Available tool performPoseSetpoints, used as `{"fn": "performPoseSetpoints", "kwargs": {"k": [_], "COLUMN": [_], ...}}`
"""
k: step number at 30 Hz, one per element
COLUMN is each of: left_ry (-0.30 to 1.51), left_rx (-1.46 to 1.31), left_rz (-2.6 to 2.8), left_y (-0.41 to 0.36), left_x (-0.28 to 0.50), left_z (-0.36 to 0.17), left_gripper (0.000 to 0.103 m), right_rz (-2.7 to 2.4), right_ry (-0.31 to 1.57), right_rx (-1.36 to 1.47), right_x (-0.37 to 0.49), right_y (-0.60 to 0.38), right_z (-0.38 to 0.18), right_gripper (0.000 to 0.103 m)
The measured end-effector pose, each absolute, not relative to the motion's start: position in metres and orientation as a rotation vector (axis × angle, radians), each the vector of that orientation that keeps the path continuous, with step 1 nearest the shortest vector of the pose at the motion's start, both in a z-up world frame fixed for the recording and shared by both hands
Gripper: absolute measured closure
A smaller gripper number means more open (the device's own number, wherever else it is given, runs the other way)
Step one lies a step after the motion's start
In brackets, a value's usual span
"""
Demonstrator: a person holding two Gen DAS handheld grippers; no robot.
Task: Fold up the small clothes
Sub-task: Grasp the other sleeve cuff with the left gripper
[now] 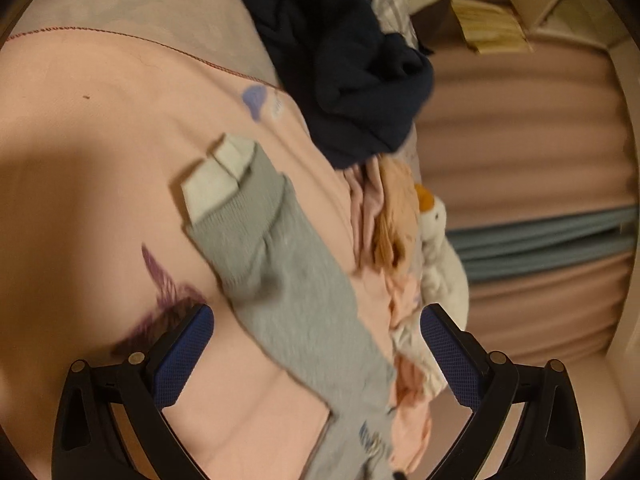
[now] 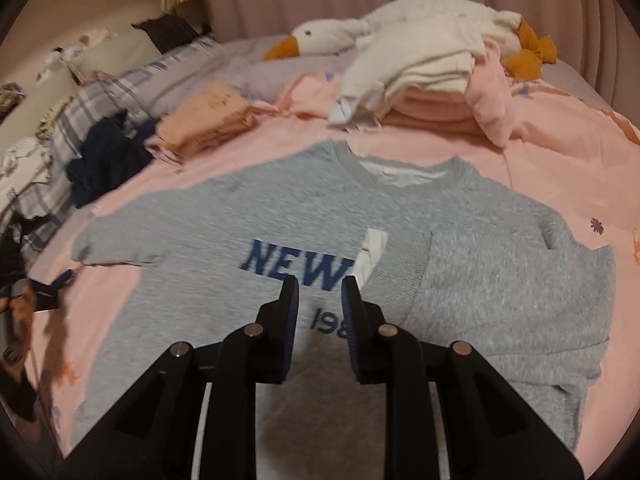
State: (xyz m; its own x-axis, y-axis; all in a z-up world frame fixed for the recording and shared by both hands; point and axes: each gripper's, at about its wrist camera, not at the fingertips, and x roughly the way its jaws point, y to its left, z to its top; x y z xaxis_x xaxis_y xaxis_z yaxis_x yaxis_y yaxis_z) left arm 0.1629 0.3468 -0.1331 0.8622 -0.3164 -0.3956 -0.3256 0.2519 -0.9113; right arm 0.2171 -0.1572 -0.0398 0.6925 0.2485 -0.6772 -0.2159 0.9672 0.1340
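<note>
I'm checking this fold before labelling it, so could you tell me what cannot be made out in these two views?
- Grey sweatshirt, right wrist view: the chest print shows only "NEW" and "198"; the folded-over right sleeve and the right gripper cover the rest.
- Same sweatshirt, left wrist view: motion blur smears its sleeve, and the bottom edge cuts off its body.
- Dark navy garment: crumpled, type unclear.

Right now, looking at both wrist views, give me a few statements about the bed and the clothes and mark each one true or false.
1. The gray sweatshirt lies on the pink sheet. True.
2. Its right sleeve is folded across the body. True.
3. The left tool is clamped on a sock. False: its pads stand wide apart, holding nothing.
4. The stuffed goose sits on the sweatshirt. False: it lies at the far side, behind the folded pile.
5. The print is red. False: it is blue.
</note>
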Motion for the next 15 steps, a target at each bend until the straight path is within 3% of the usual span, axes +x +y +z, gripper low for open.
{"fn": "performPoseSetpoints", "kwargs": {"k": [9,11,12,13,15], "left_ry": [0.595,0.616,0.644,0.671,0.741], "left_rx": [-1.266,-1.224,-1.196,-1.17,-1.118], "left_rz": [0.117,0.179,0.213,0.245,0.301], "left_y": [0.352,0.35,0.35,0.35,0.349], "left_x": [0.2,0.207,0.211,0.215,0.22], "left_z": [-0.135,-0.133,-0.133,-0.134,-0.135], "left_gripper": [0.002,0.012,0.028,0.052,0.079], "right_rz": [0.3,0.293,0.288,0.286,0.282], "right_ry": [0.697,0.686,0.679,0.68,0.686], "right_rx": [0.125,0.116,0.108,0.104,0.105], "right_x": [0.191,0.188,0.186,0.184,0.181], "right_y": [-0.171,-0.172,-0.173,-0.174,-0.179], "right_z": [-0.021,-0.018,-0.017,-0.017,-0.019], "right_gripper": [0.079,0.078,0.078,0.077,0.077]}}
